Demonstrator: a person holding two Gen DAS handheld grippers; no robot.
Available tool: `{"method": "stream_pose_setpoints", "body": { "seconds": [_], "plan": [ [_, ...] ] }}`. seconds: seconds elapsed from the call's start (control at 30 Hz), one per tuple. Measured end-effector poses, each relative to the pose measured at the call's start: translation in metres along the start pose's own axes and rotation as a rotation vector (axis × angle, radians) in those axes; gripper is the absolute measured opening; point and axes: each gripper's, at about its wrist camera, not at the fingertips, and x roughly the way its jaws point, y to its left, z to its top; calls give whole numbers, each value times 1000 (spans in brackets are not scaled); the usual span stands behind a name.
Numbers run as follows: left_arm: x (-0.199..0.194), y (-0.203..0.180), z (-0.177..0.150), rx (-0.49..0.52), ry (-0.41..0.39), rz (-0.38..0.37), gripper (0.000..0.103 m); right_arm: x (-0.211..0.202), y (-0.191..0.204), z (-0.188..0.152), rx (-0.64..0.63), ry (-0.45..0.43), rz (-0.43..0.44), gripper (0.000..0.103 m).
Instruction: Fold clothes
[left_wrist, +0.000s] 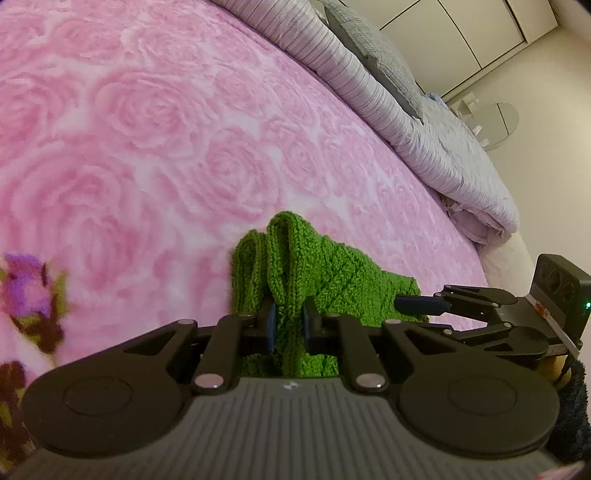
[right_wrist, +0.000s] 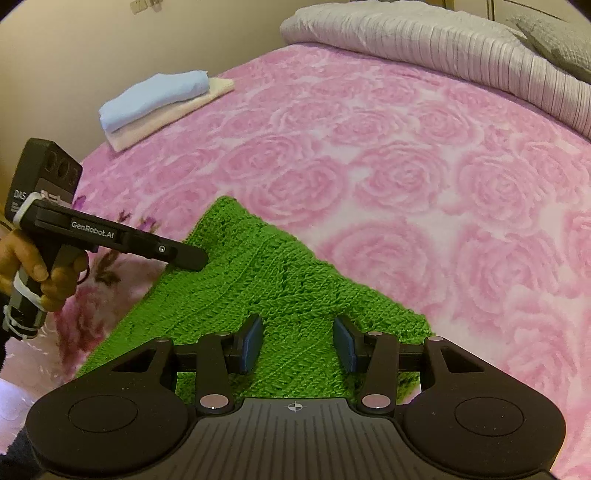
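A green knitted garment (right_wrist: 258, 280) lies on the pink rose-patterned bed cover (right_wrist: 406, 155). My left gripper (left_wrist: 289, 325) is shut on a bunched fold of the green knit (left_wrist: 295, 266), which stands up between its blue pads. In the right wrist view the left gripper (right_wrist: 192, 258) reaches onto the garment's left edge, held by a hand. My right gripper (right_wrist: 297, 343) is open, its blue pads spread just above the garment's near part. In the left wrist view the right gripper (left_wrist: 421, 304) shows at the garment's right edge.
A folded stack of a light blue and a cream cloth (right_wrist: 159, 103) lies at the bed's far left corner. A striped lilac duvet (right_wrist: 443, 40) and a grey pillow (right_wrist: 554, 40) lie along the far side. A wall and wardrobe doors (left_wrist: 480, 29) stand behind.
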Motion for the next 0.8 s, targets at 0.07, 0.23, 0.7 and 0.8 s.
{"method": "stream_pose_setpoints", "body": {
  "seconds": [0.07, 0.23, 0.7, 0.8],
  "plan": [
    [-1, -1, -1, 4, 0, 4, 11, 2, 1, 0, -2, 3, -6, 46],
    [0, 0, -1, 1, -1, -2, 12, -5, -8, 7, 22, -32, -4, 46],
    [1, -7, -2, 18, -6, 28, 13, -7, -42, 9, 198, -73, -118, 46],
    [-3, -15, -4, 25, -19, 56, 15, -13, -39, 9, 238, -86, -155, 47]
  ]
}}
